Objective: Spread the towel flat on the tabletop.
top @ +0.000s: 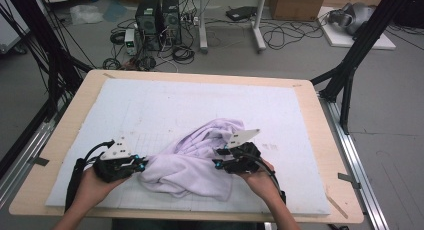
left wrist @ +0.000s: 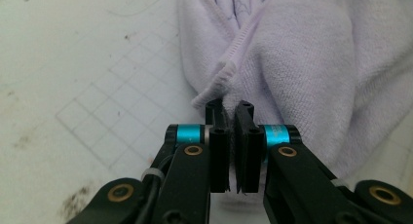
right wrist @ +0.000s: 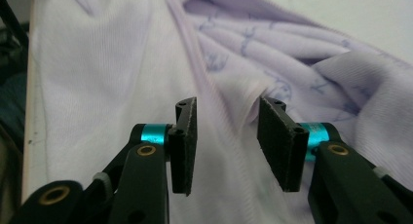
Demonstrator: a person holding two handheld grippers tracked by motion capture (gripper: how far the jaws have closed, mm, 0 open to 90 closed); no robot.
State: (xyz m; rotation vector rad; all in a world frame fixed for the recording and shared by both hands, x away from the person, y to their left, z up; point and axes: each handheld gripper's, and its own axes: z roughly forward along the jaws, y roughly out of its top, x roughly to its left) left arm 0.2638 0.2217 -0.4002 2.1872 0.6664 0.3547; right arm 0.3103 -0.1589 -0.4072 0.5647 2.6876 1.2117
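Gripping the bunched lilac towel (top: 192, 160) near the mat's (top: 150, 105) front edge, the left gripper (left wrist: 233, 118) pinches its hem while the right gripper (right wrist: 227, 118) gapes half-open over a fold (unclamped), so folding has barely begun.

One towel (top: 192, 157) lies on one mat (top: 150, 105), on one table (top: 327, 135); two grippers, left (top: 142, 164) and right (top: 216, 157).

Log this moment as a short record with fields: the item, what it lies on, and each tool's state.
item: lilac towel, crumpled in a heap
surface: white gridded mat on a wooden table
left tool: shut on the towel's hemmed edge at its left end
right tool: open, jaws astride a fold of the towel, pads not pressing it
hands: one behind each tool, at the near table edge
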